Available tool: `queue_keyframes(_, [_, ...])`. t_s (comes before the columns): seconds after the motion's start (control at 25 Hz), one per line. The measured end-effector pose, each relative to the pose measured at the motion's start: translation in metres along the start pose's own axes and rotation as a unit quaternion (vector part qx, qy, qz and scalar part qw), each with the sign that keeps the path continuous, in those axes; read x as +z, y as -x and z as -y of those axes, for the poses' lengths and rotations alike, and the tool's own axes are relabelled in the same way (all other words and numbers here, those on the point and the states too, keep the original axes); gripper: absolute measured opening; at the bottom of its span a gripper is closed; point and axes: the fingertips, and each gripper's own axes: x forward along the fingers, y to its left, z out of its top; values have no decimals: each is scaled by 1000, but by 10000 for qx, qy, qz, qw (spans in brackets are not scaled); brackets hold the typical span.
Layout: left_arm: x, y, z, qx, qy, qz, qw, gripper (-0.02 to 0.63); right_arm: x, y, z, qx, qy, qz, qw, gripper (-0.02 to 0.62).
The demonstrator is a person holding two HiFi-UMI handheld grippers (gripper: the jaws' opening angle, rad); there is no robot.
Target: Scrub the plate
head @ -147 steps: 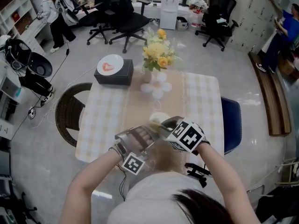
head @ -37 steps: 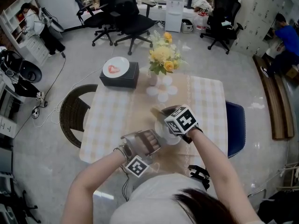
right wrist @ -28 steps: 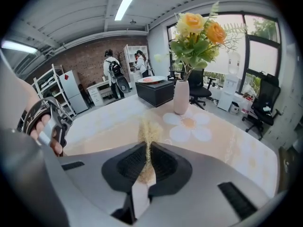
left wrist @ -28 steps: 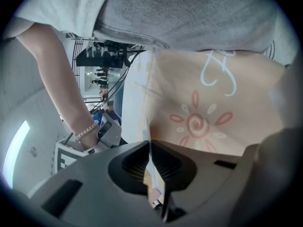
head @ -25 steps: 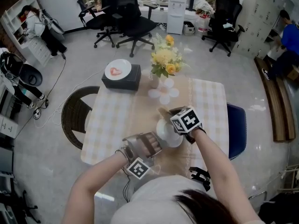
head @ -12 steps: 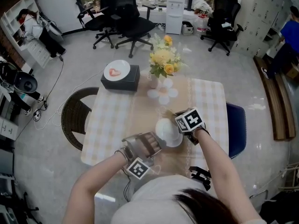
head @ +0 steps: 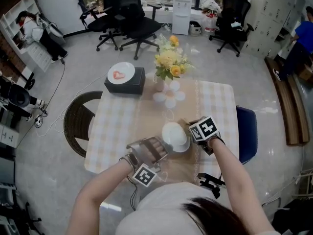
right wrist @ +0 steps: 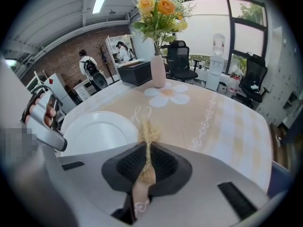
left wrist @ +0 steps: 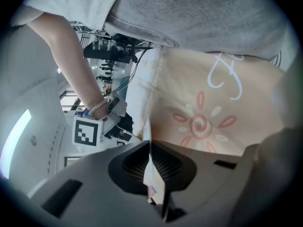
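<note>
Near edge of the table (head: 115, 126): the left gripper (left wrist: 150, 161) is clamping shut on the near-left rim of the plate (head: 175, 135). A thin white edge is sitting between its pads. Judgement: this grip is pinning the plate so that it does not skate on the runner (right wrist: 199, 112) while the other tool is working.

The plate appears to be lying flat, face up, on the runner in the table's near half, between the two grippers.

The right gripper (right wrist: 147, 157) is hovering just right of the plate. Its jaws are pressing together on a scrubber (right wrist: 148, 135), a thin tan fibrous strip with its frayed tip sticking out past the pads. The tip is pointing along the runner beside the plate's right rim, not over its face. Whether it is touching the plate cannot be told. Judgement: the strip is being pinched by its tail so that the frayed end is free to rub. A stroke from here calls for swinging it left onto the white face.

Farther along the runner, a flower-shaped mat (right wrist: 166, 92) and then a vase (right wrist: 158, 71) of yellow flowers are standing well apart from the work. At the far left corner a black box (head: 124, 81) is carrying a small dish (head: 120, 72) with a red mark, clear of any stroke.

Beyond the table, office chairs (head: 142, 21) are standing on the floor.
</note>
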Motion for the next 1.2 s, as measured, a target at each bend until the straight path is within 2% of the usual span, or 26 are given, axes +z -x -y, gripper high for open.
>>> queue_keyframes(0.28, [-2,0,-3,32,255,-146,9996,17,-20,13,-9,-12,308,-259,9992,34])
queue_keyframes(0.4, [-1,0,-2,44,363,-166,9992,17,-29,20,-14,48,241,-407,9989,34])
queue_keyframes(0.84, [-5,1,0,38,828,-332,9960,17,-63,55,-37,915,-364,-762,9922,34])
queue_keyframes(1.0, [-9,1,-3,42,1131,-390,9928,17,-60,68,-37,936,-560,-379,9933,35])
queue_keyframes(1.2, [-14,-2,-4,-14,1929,-386,9805,17,-33,86,-38,793,-642,503,9935,34])
